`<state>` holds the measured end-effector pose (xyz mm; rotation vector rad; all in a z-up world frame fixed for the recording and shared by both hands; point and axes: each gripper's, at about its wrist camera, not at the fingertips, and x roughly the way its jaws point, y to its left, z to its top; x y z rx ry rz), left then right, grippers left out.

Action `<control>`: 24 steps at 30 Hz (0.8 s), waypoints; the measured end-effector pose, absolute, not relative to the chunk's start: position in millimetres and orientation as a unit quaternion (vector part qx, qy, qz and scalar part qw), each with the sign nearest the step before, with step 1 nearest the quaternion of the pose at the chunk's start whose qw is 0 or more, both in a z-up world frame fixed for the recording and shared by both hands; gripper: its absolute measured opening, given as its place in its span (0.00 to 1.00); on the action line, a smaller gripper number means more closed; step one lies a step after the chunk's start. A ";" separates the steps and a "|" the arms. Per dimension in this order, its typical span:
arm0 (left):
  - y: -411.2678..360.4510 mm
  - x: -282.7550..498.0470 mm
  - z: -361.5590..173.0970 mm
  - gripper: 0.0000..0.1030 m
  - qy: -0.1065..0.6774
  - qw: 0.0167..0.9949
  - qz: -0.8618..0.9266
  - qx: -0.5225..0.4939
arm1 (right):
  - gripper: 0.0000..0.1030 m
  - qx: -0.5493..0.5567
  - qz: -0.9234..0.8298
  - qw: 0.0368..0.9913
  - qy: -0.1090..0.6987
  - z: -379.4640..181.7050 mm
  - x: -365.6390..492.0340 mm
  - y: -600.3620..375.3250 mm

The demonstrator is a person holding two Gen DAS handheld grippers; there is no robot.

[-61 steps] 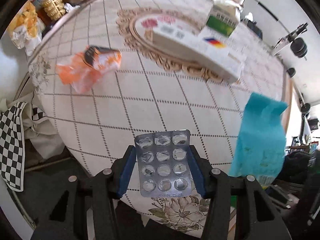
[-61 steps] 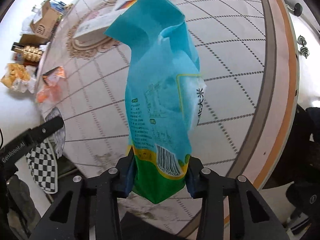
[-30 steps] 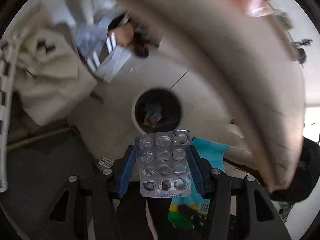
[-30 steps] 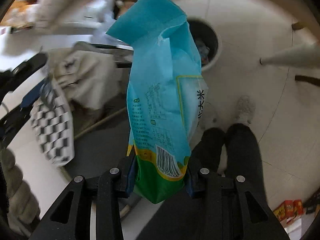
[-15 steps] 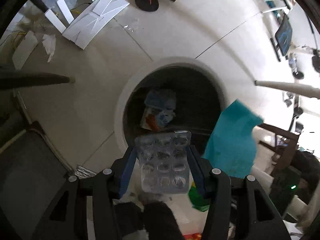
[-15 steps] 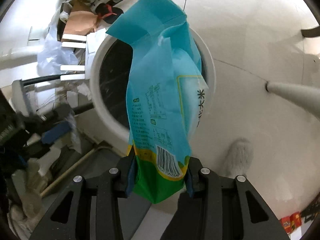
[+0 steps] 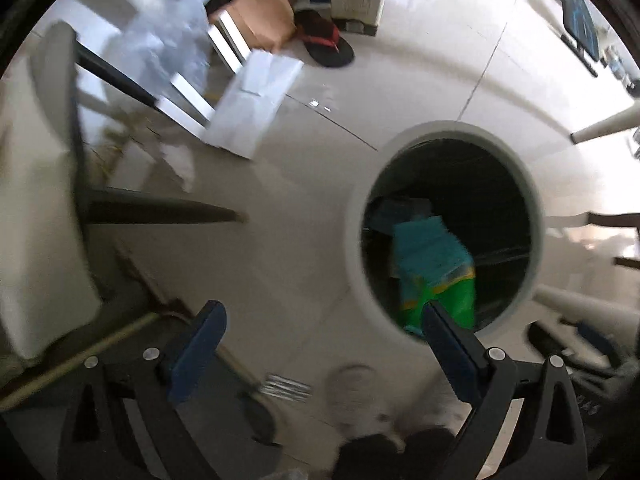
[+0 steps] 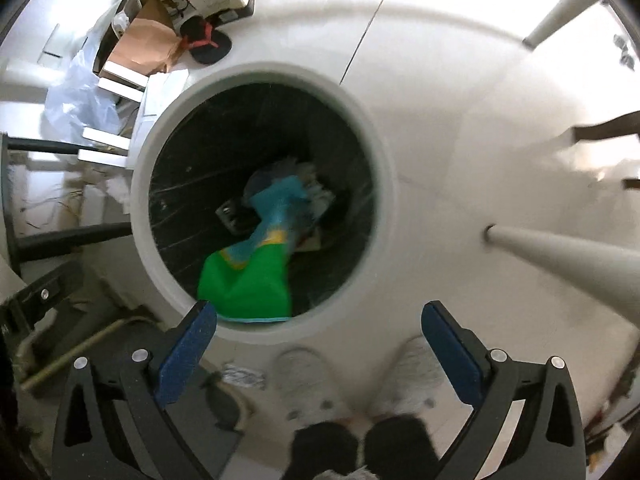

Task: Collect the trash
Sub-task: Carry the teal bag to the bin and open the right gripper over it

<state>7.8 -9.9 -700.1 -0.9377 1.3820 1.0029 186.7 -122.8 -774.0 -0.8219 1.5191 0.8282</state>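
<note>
A round white-rimmed trash bin (image 8: pixel 384 184) with a black liner stands on the floor below both grippers; it also shows in the left wrist view (image 7: pixel 356 256). The teal and green snack bag (image 8: pixel 256 276) lies inside it, over other trash, and shows in the left wrist view (image 7: pixel 436 268) too. A dark flat item (image 8: pixel 234 212) lies beside the bag; I cannot tell what it is. My left gripper (image 7: pixel 320 352) is open and empty, left of the bin. My right gripper (image 8: pixel 320 344) is open and empty over the bin's near rim.
The person's white slippers (image 8: pixel 312 376) stand just before the bin. A table leg (image 8: pixel 560 256) slants in at right. Cardboard (image 8: pixel 144 40), white boards (image 7: pixel 256 104), a plastic bag (image 8: pixel 80 100), a red-strapped sandal (image 7: pixel 328 44) and a dark chair leg (image 7: pixel 160 212) lie to the left and behind.
Both grippers have opened. The snack bag has dropped from the right gripper into the bin, and the blister pack has left the left gripper. The left gripper has swung left of the bin.
</note>
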 end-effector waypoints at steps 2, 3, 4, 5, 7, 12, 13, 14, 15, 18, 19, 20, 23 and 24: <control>-19.1 6.3 -691.7 0.97 0.591 0.565 0.432 -0.380 | 1.00 -0.362 0.354 0.590 0.629 -761.9 182.3 -124.8; -21.2 5.8 -687.8 0.97 0.593 0.565 0.434 -0.376 | 1.00 -0.364 0.352 0.598 0.621 -755.4 180.7 -125.2; -26.2 5.1 -682.1 0.97 0.594 0.567 0.435 -0.370 | 1.00 -0.366 0.351 0.605 0.614 -749.8 179.8 -127.0; -28.5 4.7 -679.0 0.97 0.594 0.567 0.437 -0.367 | 1.00 -0.367 0.349 0.612 0.607 -744.1 178.3 -126.9; -31.6 4.3 -670.0 0.97 0.591 0.568 0.440 -0.366 | 1.00 -0.366 0.345 0.622 0.600 -729.6 176.5 -130.3; -38.6 -1.3 -637.6 0.97 0.584 0.571 0.446 -0.365 | 1.00 -0.354 0.344 0.634 0.596 -689.6 171.7 -146.1; -41.2 -2.3 -628.6 0.97 0.582 0.572 0.447 -0.366 | 1.00 -0.352 0.344 0.634 0.597 -682.7 170.7 -148.3; -44.4 -4.1 -617.9 0.97 0.580 0.573 0.448 -0.367 | 1.00 -0.350 0.344 0.635 0.597 -674.9 169.4 -150.6; -47.1 -5.4 -609.5 0.97 0.579 0.574 0.448 -0.366 | 1.00 -0.348 0.347 0.636 0.596 -663.4 166.7 -153.7; -57.8 -9.9 -578.9 0.97 0.577 0.576 0.449 -0.367 | 1.00 -0.341 0.353 0.638 0.593 -632.3 160.8 -161.5; -62.0 -11.5 -568.5 0.97 0.576 0.576 0.447 -0.368 | 1.00 -0.338 0.355 0.639 0.594 -622.4 159.0 -163.9; -67.0 -13.4 -556.4 0.97 0.576 0.576 0.447 -0.370 | 1.00 -0.336 0.355 0.639 0.594 -612.1 157.1 -166.4; -80.5 -17.4 -523.0 0.97 0.575 0.577 0.444 -0.373 | 1.00 -0.331 0.362 0.637 0.594 -573.4 150.0 -175.2; -83.9 -18.5 -513.0 0.97 0.576 0.577 0.443 -0.373 | 1.00 -0.331 0.363 0.636 0.594 -563.9 147.7 -177.4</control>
